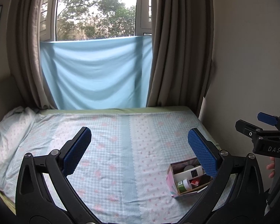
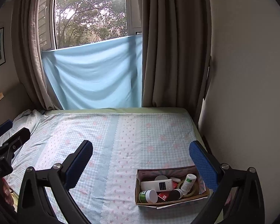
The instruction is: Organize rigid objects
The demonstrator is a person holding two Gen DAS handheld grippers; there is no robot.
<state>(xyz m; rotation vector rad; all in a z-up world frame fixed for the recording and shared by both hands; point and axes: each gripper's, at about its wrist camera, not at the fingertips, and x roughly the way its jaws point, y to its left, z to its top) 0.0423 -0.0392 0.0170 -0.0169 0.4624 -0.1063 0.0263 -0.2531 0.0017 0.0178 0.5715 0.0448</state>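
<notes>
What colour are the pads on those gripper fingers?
Blue, with a dimpled texture; the pads show best in the right wrist view.

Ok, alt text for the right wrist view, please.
Open blue-padded tongs hover over a bed with a checked floral sheet; near the right finger sits an open cardboard box holding a white remote control, small bottles and a tape roll. Behind: a window half covered by pale blue cloth.

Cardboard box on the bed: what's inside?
In the box: white remote, green white-capped bottle, white bottle, tape roll, red packet. Anything beneath is covered.
</notes>
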